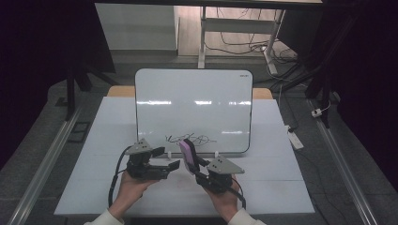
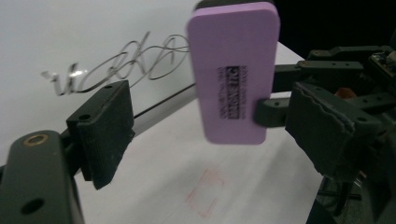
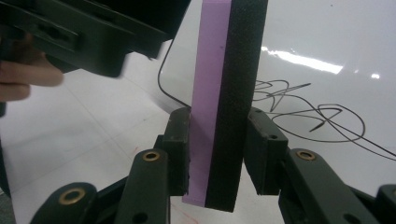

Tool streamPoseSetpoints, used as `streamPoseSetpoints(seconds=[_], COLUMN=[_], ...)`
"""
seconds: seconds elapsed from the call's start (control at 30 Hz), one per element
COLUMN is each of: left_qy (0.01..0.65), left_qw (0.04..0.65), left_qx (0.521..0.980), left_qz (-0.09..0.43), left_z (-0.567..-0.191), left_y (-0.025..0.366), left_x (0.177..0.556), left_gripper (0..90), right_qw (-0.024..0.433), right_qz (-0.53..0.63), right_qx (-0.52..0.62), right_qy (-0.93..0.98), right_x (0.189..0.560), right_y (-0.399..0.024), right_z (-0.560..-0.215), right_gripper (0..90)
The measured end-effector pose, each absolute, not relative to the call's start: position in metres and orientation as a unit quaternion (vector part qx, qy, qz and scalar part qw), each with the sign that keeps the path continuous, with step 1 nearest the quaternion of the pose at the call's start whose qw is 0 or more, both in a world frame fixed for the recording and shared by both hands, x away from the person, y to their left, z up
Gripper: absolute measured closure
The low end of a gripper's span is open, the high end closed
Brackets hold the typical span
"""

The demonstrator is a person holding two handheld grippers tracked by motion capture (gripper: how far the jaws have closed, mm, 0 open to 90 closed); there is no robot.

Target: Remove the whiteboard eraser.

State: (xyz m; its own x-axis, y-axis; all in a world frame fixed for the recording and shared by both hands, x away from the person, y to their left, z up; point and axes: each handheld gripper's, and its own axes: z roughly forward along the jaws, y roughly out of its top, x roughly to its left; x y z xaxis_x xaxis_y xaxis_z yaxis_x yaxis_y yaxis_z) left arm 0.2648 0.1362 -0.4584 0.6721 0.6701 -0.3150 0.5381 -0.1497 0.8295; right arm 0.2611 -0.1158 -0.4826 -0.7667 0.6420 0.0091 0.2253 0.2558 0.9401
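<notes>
1. Purple foam whiteboard eraser with a black felt face (image 1: 188,155) is sitting upright in the right gripper (image 1: 199,169), just in front of the near edge of the white dry-erase board (image 1: 193,96), which is leaning up at the middle of the white table (image 1: 281,187).
2. Black marker scribbles (image 1: 190,138) are waiting along the board's lower edge, just beyond the eraser, so wiping them off looks like the job in hand.
3. Trouble could be coming from the grip: the right gripper's jaws are pinching only the eraser's lower end, so pressing the tall free end against the board may be levering it askew or popping it out.
4. Another risk is the board itself; it is only leaning there, and a hard push could be sliding it back or tipping it.
5. Facing matters too: if the purple side is meeting the board instead of the black felt, the ink will be staying put.
6. Right gripper's fingers (image 3: 175,149) are clamped narrowly, one on the purple face and one on the felt.
7. Left gripper (image 1: 170,158) is hanging beside it with its jaws spread wide, grasping nothing; in the left gripper view its pads (image 2: 105,130) are sitting either side of the eraser without touching it.
</notes>
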Motion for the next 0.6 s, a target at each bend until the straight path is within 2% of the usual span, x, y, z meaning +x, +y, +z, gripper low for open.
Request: streamPoseSetpoints(seconds=[0.37, 0.6], left_qy=[0.389, 0.384], left_qw=[0.521, 0.52], left_qx=[0.759, 0.762], left_qz=[0.042, 0.037], left_z=[-0.46, -0.462], left_y=[0.119, 0.114], left_x=[0.275, 0.279], left_gripper=[21.0, 27.7], right_qw=[0.192, 0.191], right_qz=[0.545, 0.547], right_qx=[0.277, 0.271], right_qy=[0.768, 0.769], right_x=[0.258, 0.256], right_y=[-0.112, -0.111], right_z=[-0.484, -0.485], right_gripper=[63.8, 63.7])
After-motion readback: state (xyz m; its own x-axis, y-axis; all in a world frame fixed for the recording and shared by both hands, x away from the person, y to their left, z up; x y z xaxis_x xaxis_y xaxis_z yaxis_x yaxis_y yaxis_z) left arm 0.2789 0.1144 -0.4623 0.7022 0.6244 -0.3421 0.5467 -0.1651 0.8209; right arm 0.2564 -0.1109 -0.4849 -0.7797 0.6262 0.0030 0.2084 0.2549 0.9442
